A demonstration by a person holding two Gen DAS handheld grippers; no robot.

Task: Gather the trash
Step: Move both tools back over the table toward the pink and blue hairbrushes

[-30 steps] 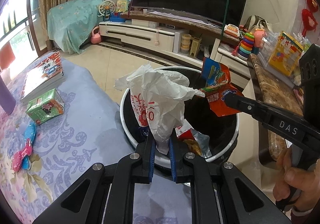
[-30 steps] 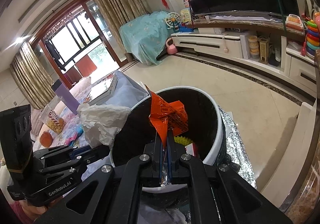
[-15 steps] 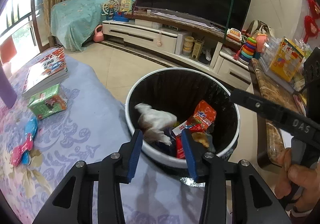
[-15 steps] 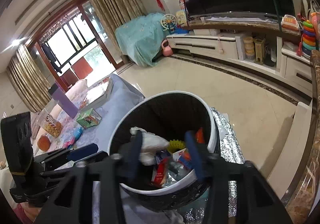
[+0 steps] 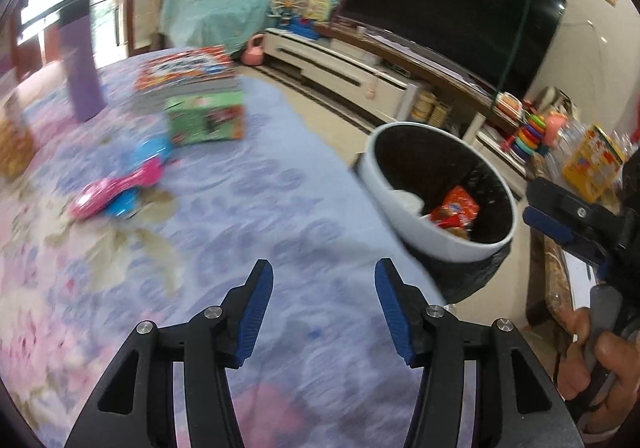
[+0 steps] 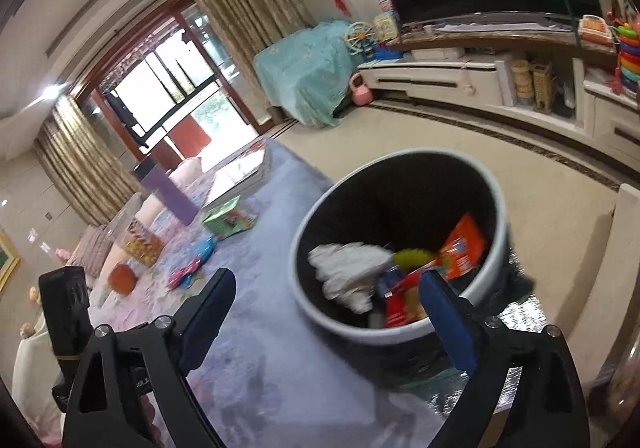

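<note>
A white-rimmed trash bin (image 5: 420, 226) (image 6: 320, 312) with a black liner stands at the table's right edge. Inside it lie a crumpled white bag (image 6: 348, 272) (image 5: 406, 200), an orange snack wrapper (image 6: 462, 248) (image 5: 458, 206) and other wrappers. My left gripper (image 5: 323, 306) is open and empty over the floral tablecloth, left of the bin. My right gripper (image 6: 328, 322) is open and empty, just in front of the bin's near rim; it also shows at the right edge of the left wrist view (image 5: 560, 216).
On the tablecloth (image 5: 240, 208) lie a green carton (image 5: 204, 120), a stack of books (image 5: 188, 74), pink and blue toys (image 5: 120, 192), a purple bottle (image 5: 80, 68) and a snack jar (image 6: 140, 240). A TV stand (image 6: 480, 76) is beyond the floor.
Both grippers opened and dropped the white bag and the orange wrapper into the bin. Both have since drawn back, the left swinging left over the table.
</note>
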